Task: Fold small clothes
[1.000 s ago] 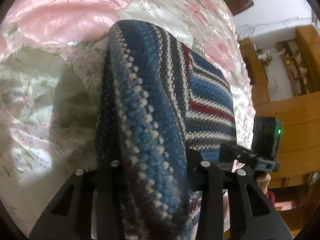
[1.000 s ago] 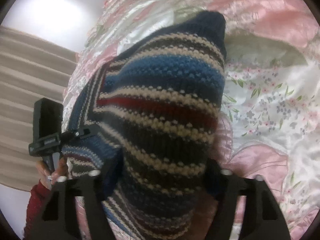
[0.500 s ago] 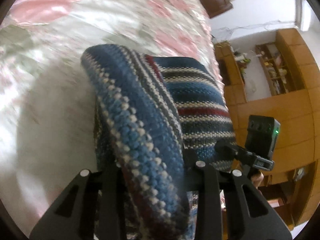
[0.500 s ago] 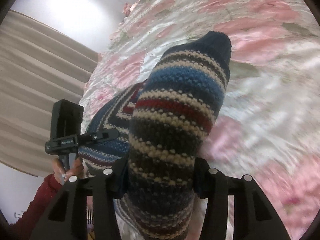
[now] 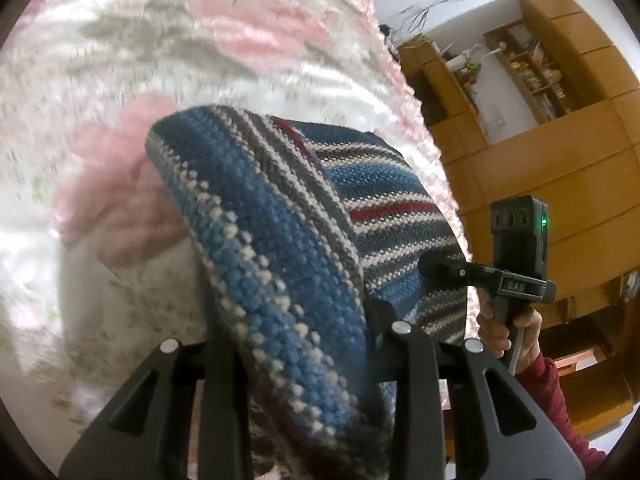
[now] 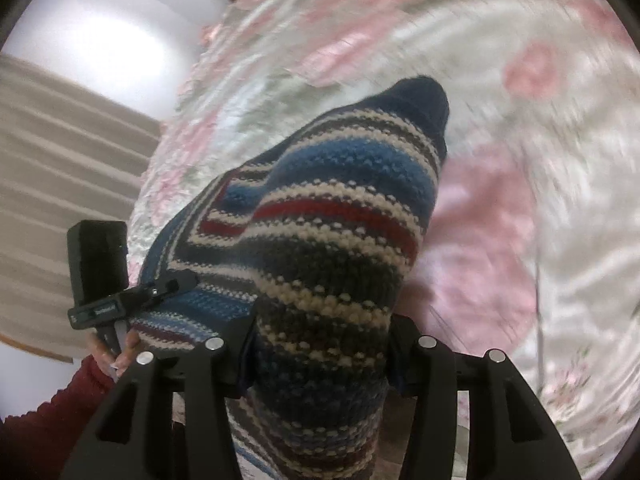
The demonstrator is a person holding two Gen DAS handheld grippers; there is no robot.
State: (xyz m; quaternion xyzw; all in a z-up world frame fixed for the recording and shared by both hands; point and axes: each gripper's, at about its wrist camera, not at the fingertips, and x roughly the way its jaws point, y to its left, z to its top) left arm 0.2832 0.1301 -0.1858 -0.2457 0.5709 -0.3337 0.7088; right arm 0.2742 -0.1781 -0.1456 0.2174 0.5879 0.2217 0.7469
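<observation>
A small knitted sweater (image 5: pixel 280 240) with blue, white, grey and red stripes hangs between both grippers above a floral bedspread (image 5: pixel 120 60). My left gripper (image 5: pixel 308 344) is shut on one bunched edge of it, the knit bulging up between the fingers. My right gripper (image 6: pixel 320 344) is shut on the other edge of the sweater (image 6: pixel 340 232), whose dark blue cuff points away. The other gripper shows in each view: the right gripper (image 5: pixel 516 256) at the right, the left gripper (image 6: pixel 104 276) at the left, each held by a hand in a red sleeve.
The pink, white and green satin bedspread (image 6: pixel 520 120) fills the space below and is blurred. Wooden shelves and cabinets (image 5: pixel 560 120) stand at the right in the left wrist view. A beige curtain (image 6: pixel 60 160) and a white wall lie at the left in the right wrist view.
Both grippers have lifted the sweater and swung over the bed. The bedspread now looks farther and blurred, and more of the room shows. The grips on the sweater are unchanged.
</observation>
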